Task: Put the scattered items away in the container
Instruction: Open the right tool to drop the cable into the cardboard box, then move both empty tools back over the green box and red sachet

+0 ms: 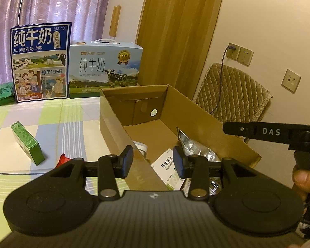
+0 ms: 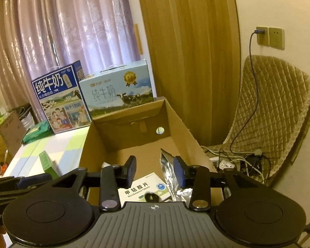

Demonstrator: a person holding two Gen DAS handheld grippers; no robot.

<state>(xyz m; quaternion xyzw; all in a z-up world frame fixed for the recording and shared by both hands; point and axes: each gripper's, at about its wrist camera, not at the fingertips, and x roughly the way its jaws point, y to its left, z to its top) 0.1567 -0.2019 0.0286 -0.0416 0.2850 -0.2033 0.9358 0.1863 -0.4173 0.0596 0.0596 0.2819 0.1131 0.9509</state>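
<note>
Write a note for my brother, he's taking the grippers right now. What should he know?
Left gripper: jaws open, empty, over the cardboard box's near left wall.
Right gripper: jaws open, empty, above the box.
Done: white medicine box and silver foil pouch lie inside.
Left: green box and a red item remain on the table.

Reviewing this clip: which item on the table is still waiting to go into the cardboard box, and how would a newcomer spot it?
Start at the open cardboard box on the checked tablecloth. To its left, apart from the box, a small green carton lies flat on the cloth. Unlike the two tall milk cartons standing behind it, it is low, narrow and plain green with fine white print.
</note>
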